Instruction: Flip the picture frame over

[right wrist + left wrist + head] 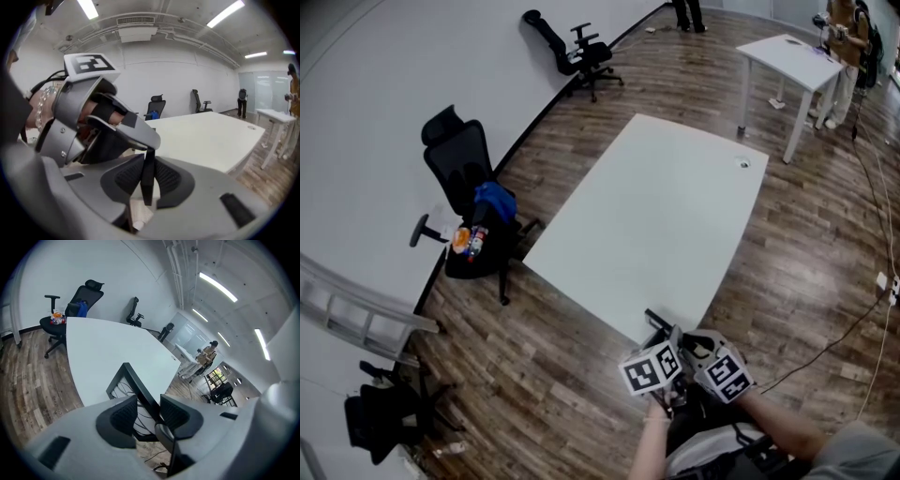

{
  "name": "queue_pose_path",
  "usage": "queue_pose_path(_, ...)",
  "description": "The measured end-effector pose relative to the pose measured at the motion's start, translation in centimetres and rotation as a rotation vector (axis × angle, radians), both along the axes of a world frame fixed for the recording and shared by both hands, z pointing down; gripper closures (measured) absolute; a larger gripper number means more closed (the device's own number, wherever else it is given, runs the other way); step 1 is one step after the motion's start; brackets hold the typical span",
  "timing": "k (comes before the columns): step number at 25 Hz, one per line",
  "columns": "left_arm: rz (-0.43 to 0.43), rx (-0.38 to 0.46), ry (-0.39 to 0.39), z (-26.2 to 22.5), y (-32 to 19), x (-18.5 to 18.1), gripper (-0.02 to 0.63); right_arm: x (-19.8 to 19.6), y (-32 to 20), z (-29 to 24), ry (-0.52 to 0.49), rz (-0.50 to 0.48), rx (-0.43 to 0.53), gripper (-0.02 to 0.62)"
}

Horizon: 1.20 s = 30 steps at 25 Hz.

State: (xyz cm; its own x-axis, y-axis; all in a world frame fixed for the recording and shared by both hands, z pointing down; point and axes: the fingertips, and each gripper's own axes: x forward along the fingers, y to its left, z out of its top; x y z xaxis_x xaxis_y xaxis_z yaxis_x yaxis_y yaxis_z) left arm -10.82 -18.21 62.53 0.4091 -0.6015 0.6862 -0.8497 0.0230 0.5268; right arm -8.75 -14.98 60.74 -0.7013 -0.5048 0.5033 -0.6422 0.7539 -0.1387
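Right gripper [147, 177]: closed on the picture frame [136, 383]. In the right gripper view the frame stands edge-on, a thin black strip running upright between the two ribbed pads [125, 177]. Both pads bear on it, one on each face. The strip's lower end hangs just below the pads, and its upper end rises above them.

Left gripper [149, 414]: jaws apart, set around one black rail of the frame. In the left gripper view the rail runs slantwise out from between the jaws and ends at a corner beyond the jaw tips. The rail lies against the pad on the view's right. On the other side a narrow gap appears to remain, though the wide-angle view leaves this less than certain. The frame's pale panel, marked with thin dark lines, shows in that gap and beyond the jaw on the view's left.

Relative position: from the right gripper, the left gripper sits close by, up and to the view's left. One of its grey fingers [136, 131] reaches over the top end of the strip.

Surroundings: the white table [108, 348] lies ahead of both grippers. In the head view the frame sits just ahead of both grippers, at the table's near corner.
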Motion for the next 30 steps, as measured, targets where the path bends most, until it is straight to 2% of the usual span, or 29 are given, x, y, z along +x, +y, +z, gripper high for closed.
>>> queue_pose_path(7, -0.016, -0.055, -0.003, -0.1, 0.3, -0.8, 0.468, -1.0, 0.6, -0.2, 0.134, -0.036, 0.174, 0.532)
queue_pose_path(11, -0.057, -0.066, 0.031, 0.4, 0.2, -1.4, 0.468, -1.6, 1.0, 0.6, 0.216, -0.081, 0.276, 0.532)
queue_pose_path(15, -0.080, -0.079, 0.069, 0.7, 0.3, -1.8, 0.468, -1.9, 1.2, 0.8, 0.224, -0.107, 0.298, 0.531)
queue_pose_path(19, -0.082, -0.082, 0.076, 0.8, 0.4, -1.9, 0.469, -1.9, 1.5, 0.9, 0.199, -0.129, 0.246, 0.524)
queue_pose_path(25, -0.088, -0.096, 0.109, 1.1, 0.6, -2.3, 0.490, -2.4, 2.2, 0.5, 0.091, -0.201, 0.118, 0.479)
queue_pose_path(30, -0.093, -0.100, 0.127, 1.3, 0.8, -2.4, 0.497, -2.0, 3.2, 0.0, 0.049, -0.281, 0.082, 0.465)
